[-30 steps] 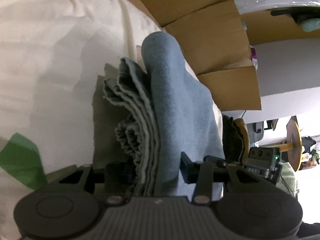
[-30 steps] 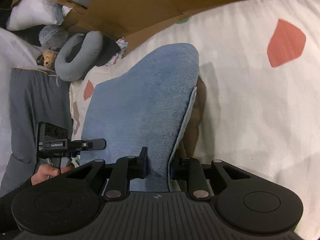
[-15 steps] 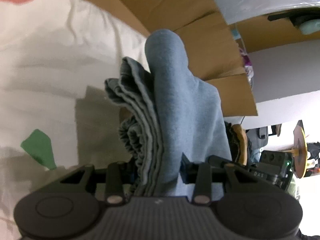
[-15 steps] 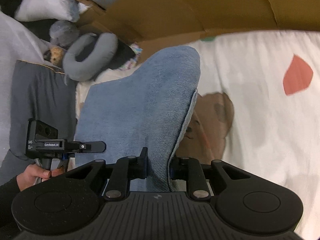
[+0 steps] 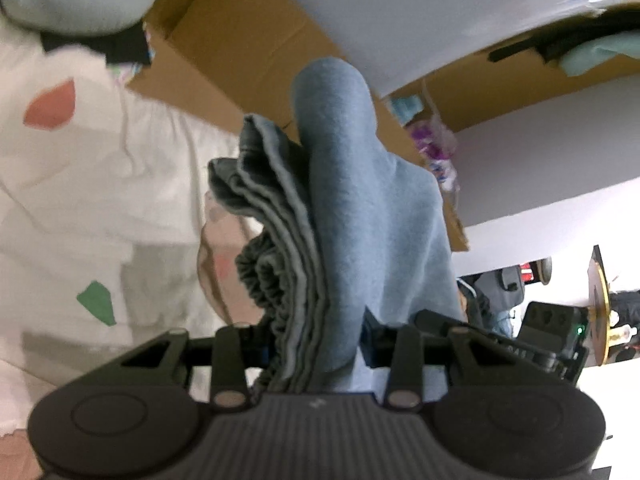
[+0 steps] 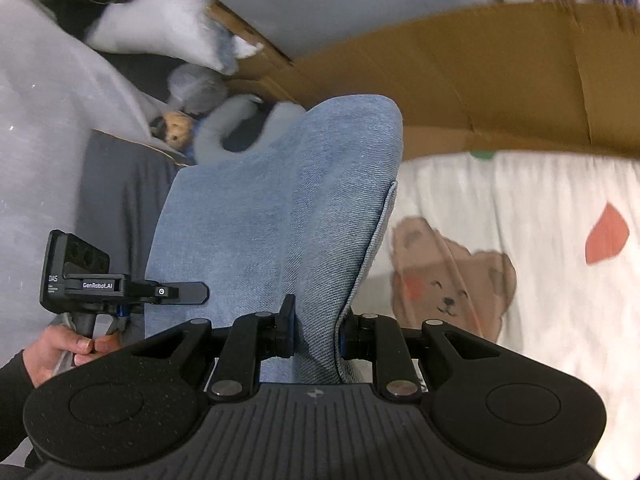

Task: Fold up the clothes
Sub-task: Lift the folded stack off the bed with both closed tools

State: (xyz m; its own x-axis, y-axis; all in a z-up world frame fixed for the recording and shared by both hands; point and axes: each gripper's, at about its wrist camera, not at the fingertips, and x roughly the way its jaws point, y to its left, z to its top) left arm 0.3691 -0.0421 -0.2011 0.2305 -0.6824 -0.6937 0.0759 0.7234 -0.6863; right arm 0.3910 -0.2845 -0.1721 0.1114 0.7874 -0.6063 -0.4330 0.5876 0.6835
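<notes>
A folded blue denim garment [image 5: 360, 216] hangs in the air between both grippers, well above the bed. My left gripper [image 5: 316, 346] is shut on its thick stacked end, where several layered hems and an elastic waistband show. In the right wrist view the same folded denim garment [image 6: 276, 216] stretches to the left, and my right gripper [image 6: 316, 330] is shut on its thinner folded end. The left gripper [image 6: 120, 290], held by a person's hand [image 6: 68, 346], shows at that view's left edge.
Below lies a white bedsheet [image 6: 532, 196] printed with a brown bear [image 6: 444, 280] and coloured shapes. Cardboard panels [image 6: 500, 76] stand along the bed's far side. A grey neck pillow [image 6: 232, 128], soft toys and a white pillow [image 6: 160, 36] lie at the back left.
Both grippers have risen with the denim held between them. The bed has dropped away below, and more of the cardboard, the wall and the bear print have come into view.
</notes>
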